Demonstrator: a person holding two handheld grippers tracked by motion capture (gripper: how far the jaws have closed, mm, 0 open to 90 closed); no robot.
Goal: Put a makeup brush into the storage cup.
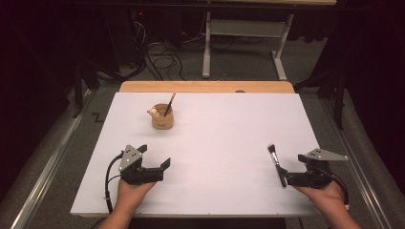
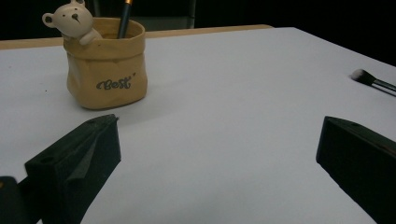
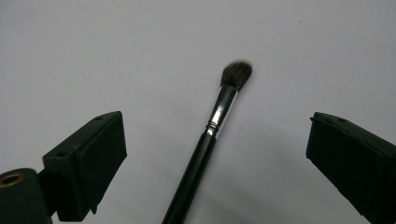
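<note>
- Right gripper (image 3: 215, 158) straddles the makeup brush (image 3: 205, 154), jaws wide apart — light, stiff, slick; pinch the black handle, not the bristles.
- Left gripper (image 1: 155, 164) idles, jaws apart.

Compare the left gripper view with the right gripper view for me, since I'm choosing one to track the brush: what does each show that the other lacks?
The left gripper view alone has the yellow pot with its bear figure and a pencil-like stick standing inside. The right gripper view alone has the brush's black handle and silver ferrule between its open jaws. Both show the brush bristles and the white table.
</note>
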